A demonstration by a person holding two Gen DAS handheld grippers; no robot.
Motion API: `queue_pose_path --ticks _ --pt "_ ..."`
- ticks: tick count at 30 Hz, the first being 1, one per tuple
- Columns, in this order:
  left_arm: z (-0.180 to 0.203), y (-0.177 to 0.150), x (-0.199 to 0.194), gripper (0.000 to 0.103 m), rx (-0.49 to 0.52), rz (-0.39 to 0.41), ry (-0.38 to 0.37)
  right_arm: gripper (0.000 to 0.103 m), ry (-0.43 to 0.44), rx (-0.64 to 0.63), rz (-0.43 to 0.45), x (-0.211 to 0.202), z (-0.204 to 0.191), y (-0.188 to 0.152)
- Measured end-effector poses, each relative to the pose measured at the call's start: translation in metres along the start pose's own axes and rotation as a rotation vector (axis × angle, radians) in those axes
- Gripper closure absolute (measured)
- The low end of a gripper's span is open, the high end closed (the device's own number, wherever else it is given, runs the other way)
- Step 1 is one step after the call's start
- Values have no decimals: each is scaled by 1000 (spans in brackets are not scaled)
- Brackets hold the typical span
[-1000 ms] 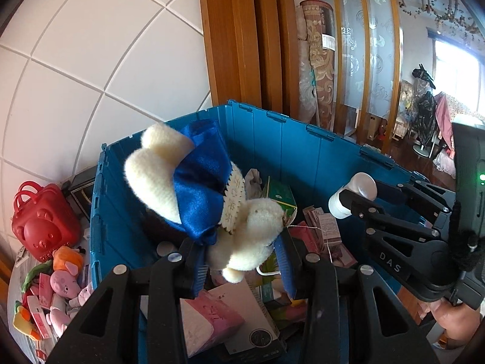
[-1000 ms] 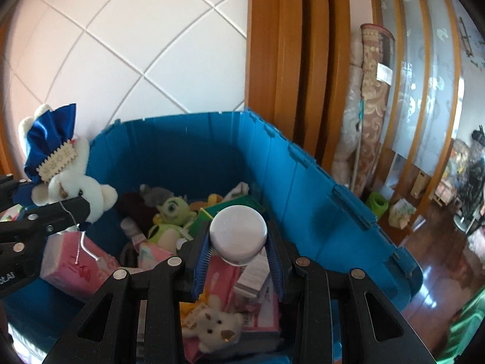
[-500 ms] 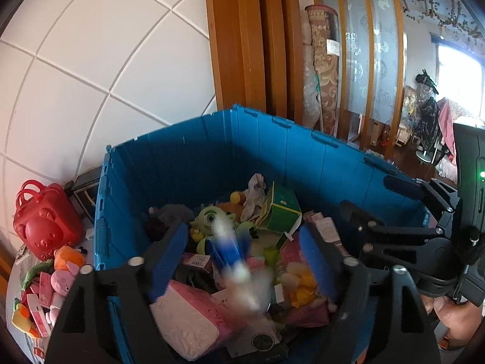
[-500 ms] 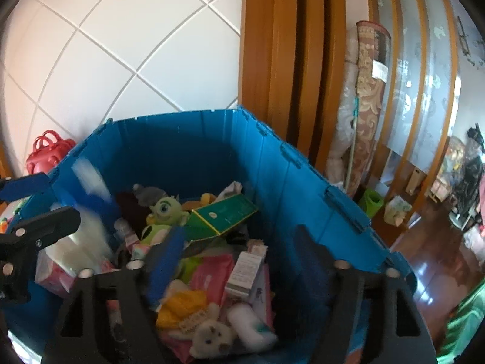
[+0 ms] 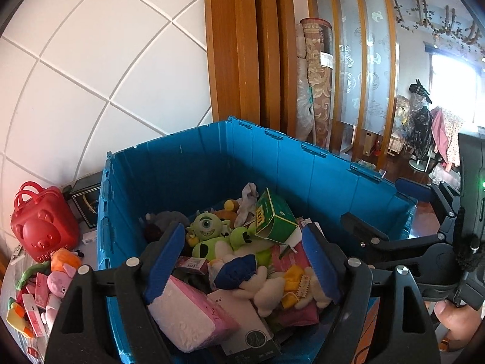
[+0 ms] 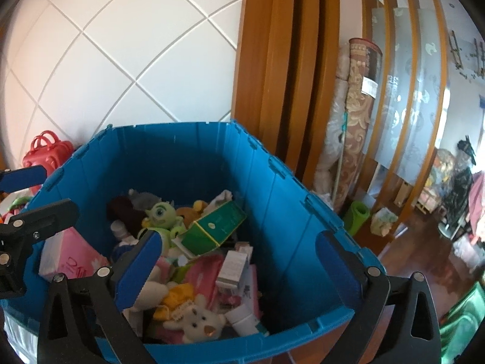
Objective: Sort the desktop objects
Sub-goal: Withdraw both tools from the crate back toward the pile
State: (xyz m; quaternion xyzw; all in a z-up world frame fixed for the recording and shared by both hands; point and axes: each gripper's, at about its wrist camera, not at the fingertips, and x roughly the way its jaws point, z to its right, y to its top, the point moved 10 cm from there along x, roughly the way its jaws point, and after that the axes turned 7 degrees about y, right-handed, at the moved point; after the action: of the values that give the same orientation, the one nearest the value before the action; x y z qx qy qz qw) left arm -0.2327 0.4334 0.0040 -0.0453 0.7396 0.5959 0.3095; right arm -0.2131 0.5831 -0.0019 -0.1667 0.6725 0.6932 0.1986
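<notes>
While both your hand-held grippers hang empty over the blue bin [image 5: 188,163], right jaws spreading, the remaining toys [image 5: 45,285] lie at nine o'clock, nearer your left hand-held gripper [image 5: 242,270].

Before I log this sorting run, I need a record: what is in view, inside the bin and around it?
Bin: one, blue, against the tiled wall.
One-eyed plush: one, green, rear of bin.
Carton: one, green, tilted on the pile.
Tissue pack: one, pink, bin's near left.
Plush with blue bow: one, white, lying mid-pile.
White bear: one, near wall.
White bottle: one, beside the bear.
Bear case: one, red, left of bin.
Small toys: several, pink and orange, outside bin.
Left gripper: open, empty.
Right gripper: opening, empty.
</notes>
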Motion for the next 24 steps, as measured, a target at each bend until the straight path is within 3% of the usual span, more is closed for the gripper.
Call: queue_pose_path --ticks 12,24 --pt "-13 -7 -22 24 -22 37 18 0 14 3 -18 -6 -10 -8" --pt "-58 -24 -43 23 -103 46 50 0 75 24 -2 -16 -47 -6"
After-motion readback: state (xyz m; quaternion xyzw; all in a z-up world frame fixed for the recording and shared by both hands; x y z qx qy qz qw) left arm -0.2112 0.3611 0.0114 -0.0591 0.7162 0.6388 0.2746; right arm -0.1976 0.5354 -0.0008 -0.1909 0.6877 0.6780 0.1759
